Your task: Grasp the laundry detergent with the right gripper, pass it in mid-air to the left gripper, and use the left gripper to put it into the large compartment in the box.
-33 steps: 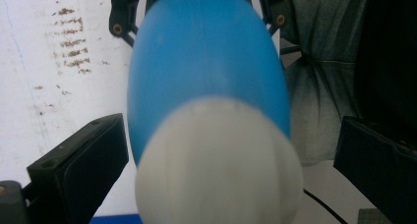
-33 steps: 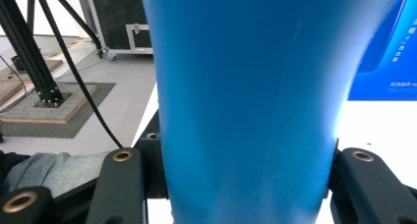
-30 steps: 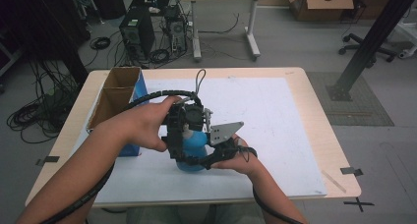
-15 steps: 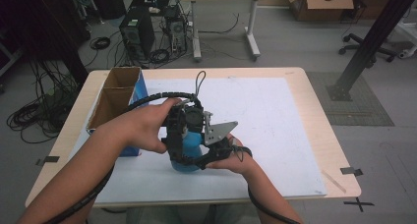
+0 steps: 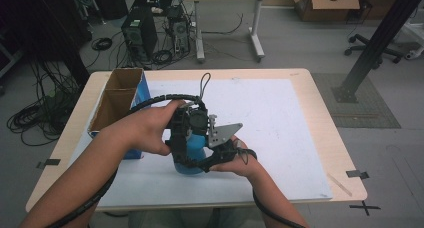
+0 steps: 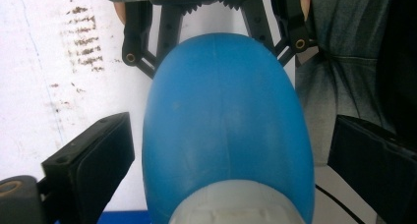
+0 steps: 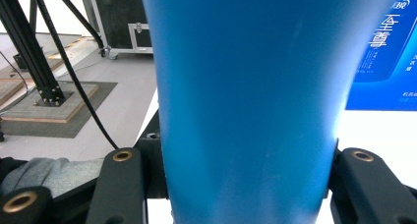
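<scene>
A blue plastic bottle (image 5: 194,155) stands on the white sheet near the front of the table. My right gripper (image 7: 243,184) is shut on its lower body, with a jaw pressed on each side of the blue bottle (image 7: 246,86). My left gripper (image 5: 187,125) hangs over the bottle top and points down. In the left gripper view the bottle (image 6: 226,126) and its pale cap (image 6: 236,209) sit between the jaws of my left gripper (image 6: 228,170). Those jaws have just been closing, and a gap still shows on each side.
An open cardboard box (image 5: 116,100) with a blue side stands at the table's left edge, close to the left forearm. The white sheet (image 5: 280,118) covers most of the tabletop. Computers, cables and another desk lie beyond the far edge.
</scene>
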The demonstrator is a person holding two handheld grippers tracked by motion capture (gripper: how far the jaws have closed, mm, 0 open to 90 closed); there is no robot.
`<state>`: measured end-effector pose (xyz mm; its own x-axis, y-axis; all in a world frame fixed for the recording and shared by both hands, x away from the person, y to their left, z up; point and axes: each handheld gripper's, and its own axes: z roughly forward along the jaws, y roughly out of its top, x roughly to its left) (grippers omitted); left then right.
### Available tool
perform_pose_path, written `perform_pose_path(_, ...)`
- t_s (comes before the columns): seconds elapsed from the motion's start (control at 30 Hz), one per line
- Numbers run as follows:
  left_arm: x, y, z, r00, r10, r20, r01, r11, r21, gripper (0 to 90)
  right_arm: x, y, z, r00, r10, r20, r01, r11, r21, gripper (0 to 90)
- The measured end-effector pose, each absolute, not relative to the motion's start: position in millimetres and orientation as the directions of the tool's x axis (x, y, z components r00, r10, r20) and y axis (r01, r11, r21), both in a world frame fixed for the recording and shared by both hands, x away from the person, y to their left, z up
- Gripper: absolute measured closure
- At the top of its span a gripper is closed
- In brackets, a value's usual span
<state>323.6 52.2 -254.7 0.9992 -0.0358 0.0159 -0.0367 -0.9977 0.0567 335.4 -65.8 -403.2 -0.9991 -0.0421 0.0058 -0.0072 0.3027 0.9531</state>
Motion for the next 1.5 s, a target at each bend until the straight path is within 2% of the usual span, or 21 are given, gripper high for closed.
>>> perform_pose_path(0.87, 320.1, 52.5, -252.1, 0.997, -0.047, 0.062, -0.049, -0.998, 0.028, 21.7, 333.6, -65.2, -399.0, -0.999, -0.042, 0.000, -0.013, 0.303, 0.953, 45.7)
perform_pose_path(1.5, 318.9, 52.3, -252.5, 0.995, -0.050, 0.081, -0.051, -0.999, 0.005, 29.5, 332.8, -64.3, -397.8, -0.999, -0.044, -0.006, -0.019, 0.301, 0.954, 45.7)
